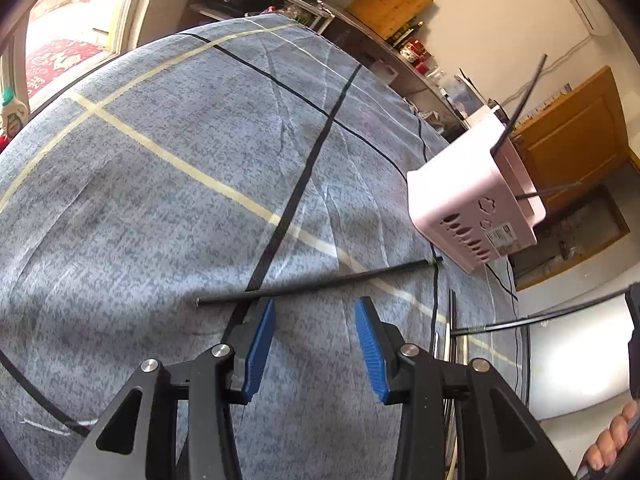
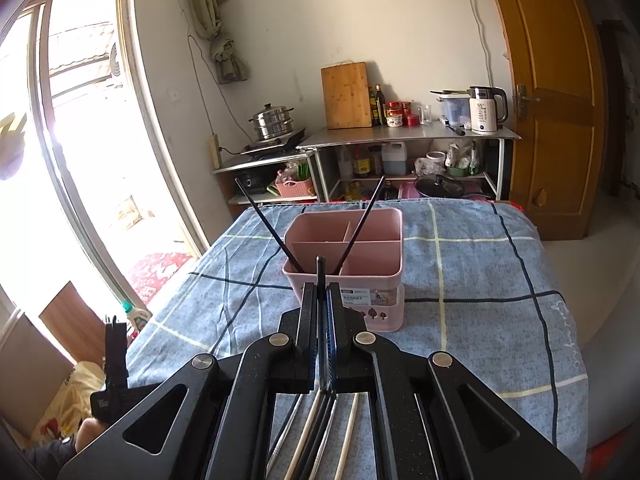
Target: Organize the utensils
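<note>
A pink utensil basket (image 2: 344,256) with dividers stands on the blue checked cloth; it also shows in the left wrist view (image 1: 468,208). Two black chopsticks (image 2: 268,228) lean in it. My right gripper (image 2: 322,292) is shut on a black chopstick (image 2: 319,272), held just before the basket's near side. My left gripper (image 1: 316,320) is open and empty, just short of a black chopstick (image 1: 320,282) lying on the cloth. The right gripper's chopstick (image 1: 540,318) shows at the right of the left wrist view.
Several chopsticks and utensils (image 2: 320,432) lie on the cloth under my right gripper. The table's edge (image 1: 524,320) runs beyond the basket. Kitchen shelves (image 2: 408,136) with a kettle, cutting board and pots stand against the far wall.
</note>
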{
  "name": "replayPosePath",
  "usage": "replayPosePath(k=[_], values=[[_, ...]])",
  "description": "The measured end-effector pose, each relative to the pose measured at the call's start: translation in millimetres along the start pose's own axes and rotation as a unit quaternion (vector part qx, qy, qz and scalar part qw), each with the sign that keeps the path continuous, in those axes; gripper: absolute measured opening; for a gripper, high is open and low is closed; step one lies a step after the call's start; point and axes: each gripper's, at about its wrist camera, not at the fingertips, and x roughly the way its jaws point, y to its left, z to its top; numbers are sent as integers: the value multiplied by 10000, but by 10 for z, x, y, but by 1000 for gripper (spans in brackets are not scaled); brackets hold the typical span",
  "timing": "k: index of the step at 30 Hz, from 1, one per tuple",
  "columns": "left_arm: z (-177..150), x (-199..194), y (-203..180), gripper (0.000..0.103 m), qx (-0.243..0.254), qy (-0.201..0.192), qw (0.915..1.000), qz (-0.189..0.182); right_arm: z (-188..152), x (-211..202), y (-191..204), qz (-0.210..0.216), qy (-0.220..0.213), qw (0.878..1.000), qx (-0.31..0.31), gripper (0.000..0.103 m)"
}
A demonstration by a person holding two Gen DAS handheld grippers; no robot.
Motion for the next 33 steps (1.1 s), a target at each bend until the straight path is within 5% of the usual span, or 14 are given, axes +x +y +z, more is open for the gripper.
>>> replayPosePath(k=[8, 12, 18, 21, 30, 33], values=[[332, 190, -88, 42, -366, -293, 9961, 754, 11, 16, 6, -5, 19, 10000, -14, 4], [463, 346, -259, 42, -11, -416, 9883, 1471, 19, 28, 3, -4, 26, 10000, -12, 4], [604, 537, -418, 20, 612, -589, 9688, 2327, 33, 55, -28, 2, 61, 10000, -1, 4], [724, 545, -434, 0, 777, -635, 9670, 2342, 31, 70, -54, 6, 80, 10000, 18, 4], [934, 283, -440, 0, 981, -604, 9804, 1596, 50, 78, -55, 45, 75, 10000, 34, 4], [969, 215, -351, 0, 633, -334, 9903, 1191, 50, 81, -55, 63, 68, 10000, 33, 4]])
